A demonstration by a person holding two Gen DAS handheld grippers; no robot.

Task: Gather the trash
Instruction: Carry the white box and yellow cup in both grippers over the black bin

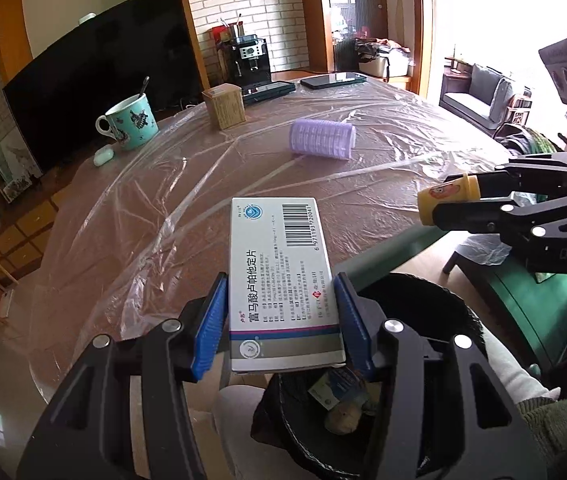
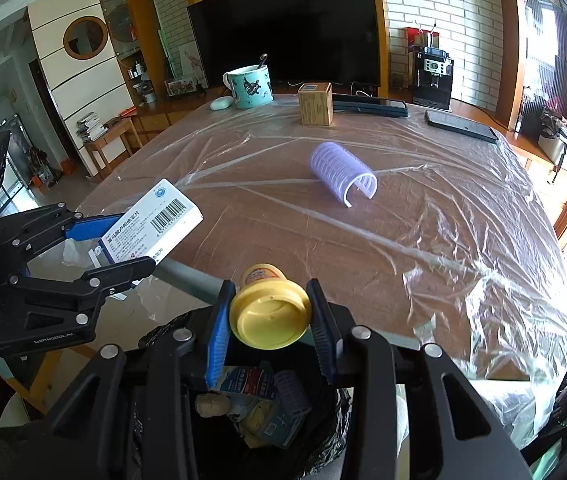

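My left gripper (image 1: 283,312) is shut on a white medicine box (image 1: 279,280) with a barcode, held above a black-lined trash bin (image 1: 415,292); the box also shows in the right wrist view (image 2: 151,224). My right gripper (image 2: 269,320) is shut on a small yellow bottle (image 2: 269,312), held over the same bin (image 2: 171,330); the bottle also shows in the left wrist view (image 1: 449,198). The bin holds several discarded packets (image 2: 259,404). A purple hair roller (image 2: 341,172) lies on the table, ahead of both grippers.
The round table (image 2: 403,240) is covered in clear plastic film. At its far side stand a teal mug with a spoon (image 2: 249,86), a white earbud case (image 2: 221,103), a small brown box (image 2: 315,103), a dark flat case (image 2: 371,105) and a phone (image 2: 461,125). A TV and coffee machine stand behind.
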